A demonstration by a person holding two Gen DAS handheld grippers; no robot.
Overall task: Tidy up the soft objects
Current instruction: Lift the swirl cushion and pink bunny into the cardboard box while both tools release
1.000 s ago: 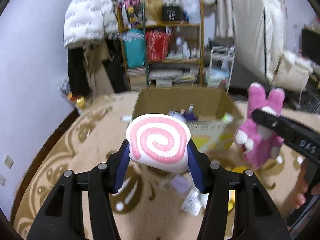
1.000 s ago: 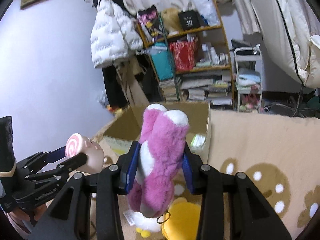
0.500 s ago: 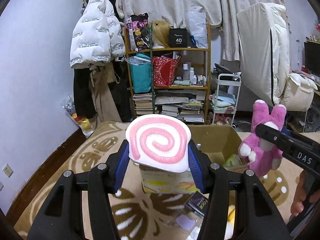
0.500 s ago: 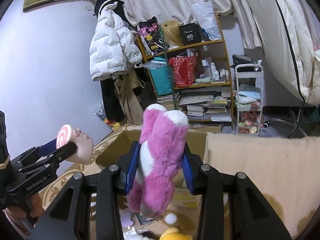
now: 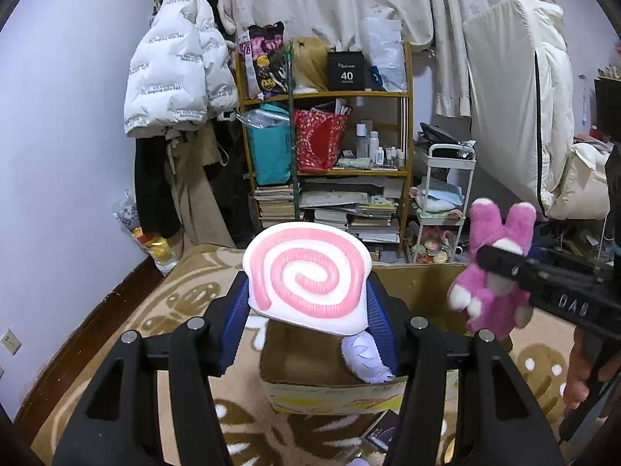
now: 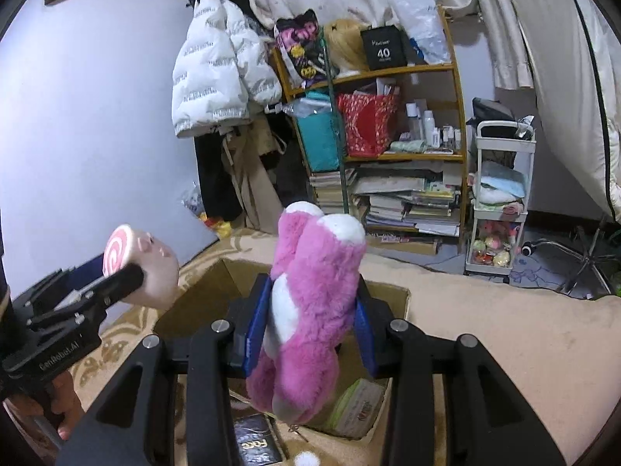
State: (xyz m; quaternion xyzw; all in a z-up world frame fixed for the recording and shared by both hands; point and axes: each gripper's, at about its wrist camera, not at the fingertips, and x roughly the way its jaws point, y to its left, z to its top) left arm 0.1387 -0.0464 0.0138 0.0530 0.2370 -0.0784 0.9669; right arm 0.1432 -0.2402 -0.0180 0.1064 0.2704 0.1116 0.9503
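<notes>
On the top board of the wooden shelf (image 5: 326, 95) stands a black bag (image 5: 346, 71) with a white "40" and smaller lettering too fine to read. The white puffer jacket (image 5: 174, 73) hanging left of the shelf bears rows of dark print, illegible. The right tongs' (image 5: 500, 268) black arm shows "DAS". The left tongs' (image 6: 128, 268) arm reads "GenRobot.AI". Below the shelf, in the cardboard box (image 6: 217, 283), a black booklet (image 6: 256, 442) shows gold letters, seemingly "Face".
</notes>
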